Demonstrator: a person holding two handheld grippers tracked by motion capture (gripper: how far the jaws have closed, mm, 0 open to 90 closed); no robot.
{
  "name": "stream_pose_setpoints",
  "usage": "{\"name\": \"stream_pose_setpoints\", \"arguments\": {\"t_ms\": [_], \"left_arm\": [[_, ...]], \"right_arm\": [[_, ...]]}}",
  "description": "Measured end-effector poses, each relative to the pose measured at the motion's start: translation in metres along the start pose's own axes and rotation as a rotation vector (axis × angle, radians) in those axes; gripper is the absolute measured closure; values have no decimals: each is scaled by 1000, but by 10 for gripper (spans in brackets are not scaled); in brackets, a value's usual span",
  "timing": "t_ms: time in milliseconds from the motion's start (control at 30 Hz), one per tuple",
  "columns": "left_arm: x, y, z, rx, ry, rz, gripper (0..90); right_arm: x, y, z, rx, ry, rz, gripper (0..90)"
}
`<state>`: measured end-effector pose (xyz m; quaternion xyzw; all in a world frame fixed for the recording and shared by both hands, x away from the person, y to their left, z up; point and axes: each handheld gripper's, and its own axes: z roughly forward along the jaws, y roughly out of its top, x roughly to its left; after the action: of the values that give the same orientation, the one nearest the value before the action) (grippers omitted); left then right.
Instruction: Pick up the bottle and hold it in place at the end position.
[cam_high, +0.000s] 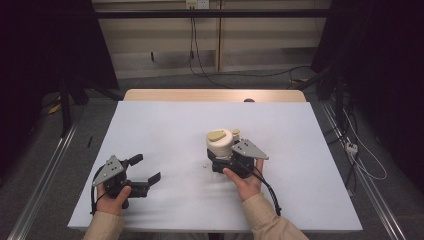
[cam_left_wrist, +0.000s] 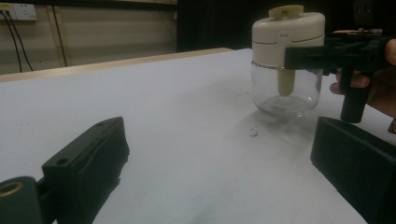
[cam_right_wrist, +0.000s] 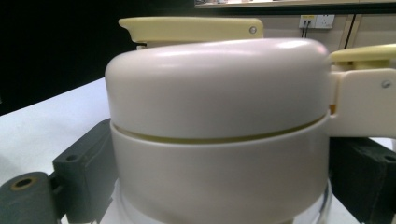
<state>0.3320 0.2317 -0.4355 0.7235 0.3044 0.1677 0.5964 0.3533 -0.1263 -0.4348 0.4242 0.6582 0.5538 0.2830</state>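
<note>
Snugly, jar (cam_high: 220, 141) between right tongs (cam_high: 223, 155).

Left gripper (cam_high: 147, 169) low near the table's (cam_high: 165, 120) front-left corner, jaws spread wide, gripped from behind by the left hand (cam_high: 114, 195). Right gripper (cam_high: 223, 159) near the middle, jaws partly closed, right hand (cam_high: 245, 180) behind, forearm angled inward.

A white table (cam_high: 165, 130) with a bare wooden strip (cam_high: 200, 95) along its far edge fills the middle of the scene. Beyond it, black cables (cam_high: 240, 75) trail across the grey floor from a wall socket (cam_high: 196, 4) at the far wall, and a white power strip (cam_high: 351, 147) lies on the floor to the right. A few dark crumbs (cam_left_wrist: 253, 133) speckle the tabletop.
</note>
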Motion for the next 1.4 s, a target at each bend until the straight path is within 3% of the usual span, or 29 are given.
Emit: {"name": "stream_pose_setpoints", "arguments": {"t_ms": [733, 1400], "left_arm": [[-1, -1, 1, 2, -6, -9, 36], [-1, -1, 1, 3, -6, -8, 36]], "right_arm": [[-9, 6, 41, -13, -11, 8, 76], [-13, 6, 51, -19, -18, 17, 75]]}}
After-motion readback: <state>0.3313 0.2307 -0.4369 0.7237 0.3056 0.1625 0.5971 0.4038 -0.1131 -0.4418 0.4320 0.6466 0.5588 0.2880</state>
